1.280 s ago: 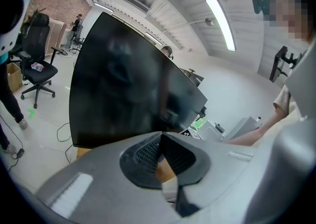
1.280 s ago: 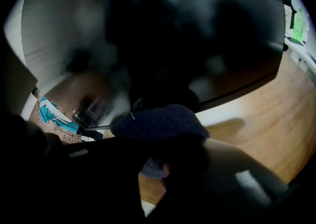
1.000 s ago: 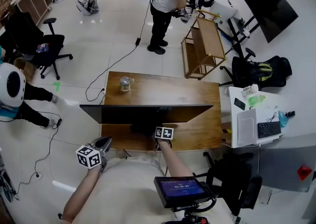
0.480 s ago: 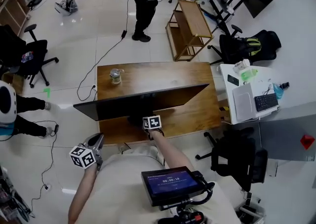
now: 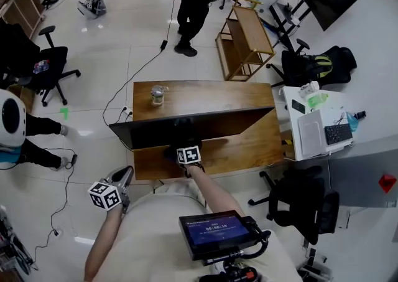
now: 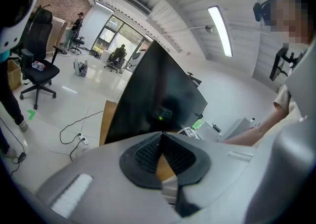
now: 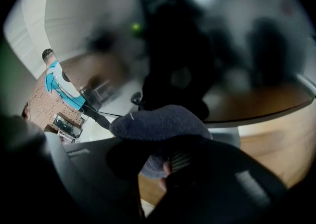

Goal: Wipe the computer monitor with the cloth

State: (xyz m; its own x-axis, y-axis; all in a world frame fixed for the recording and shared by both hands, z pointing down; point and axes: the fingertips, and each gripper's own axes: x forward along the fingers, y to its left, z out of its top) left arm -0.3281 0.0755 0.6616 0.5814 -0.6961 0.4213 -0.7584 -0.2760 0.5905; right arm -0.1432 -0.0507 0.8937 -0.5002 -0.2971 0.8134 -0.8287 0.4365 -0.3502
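Observation:
The wide black monitor [image 5: 186, 126] stands on the wooden desk [image 5: 249, 144], with its screen facing me. My right gripper [image 5: 188, 154] is at the lower middle of the screen. In the right gripper view it [image 7: 164, 155] is shut on a grey cloth [image 7: 158, 124], and the cloth's bulge is up against the dark glass [image 7: 207, 45]. My left gripper [image 5: 115, 188] hangs off the desk's front left corner. Seen in its own view, my left gripper [image 6: 161, 141] has its jaws together with nothing between them, and the monitor [image 6: 158, 94] is ahead.
A glass jar [image 5: 157, 94] stands at the desk's far left. Beyond the desk are a wooden shelf cart [image 5: 245, 44] and a standing person [image 5: 193, 0]. A white side table [image 5: 317, 128] with a keyboard is at the right, and office chairs [image 5: 37, 66] at the left. A cable [image 5: 134, 81] crosses the floor.
My right gripper has slid leftward along the screen with the cloth. The left gripper has stayed near the desk's front left corner. The head view has shifted a little.

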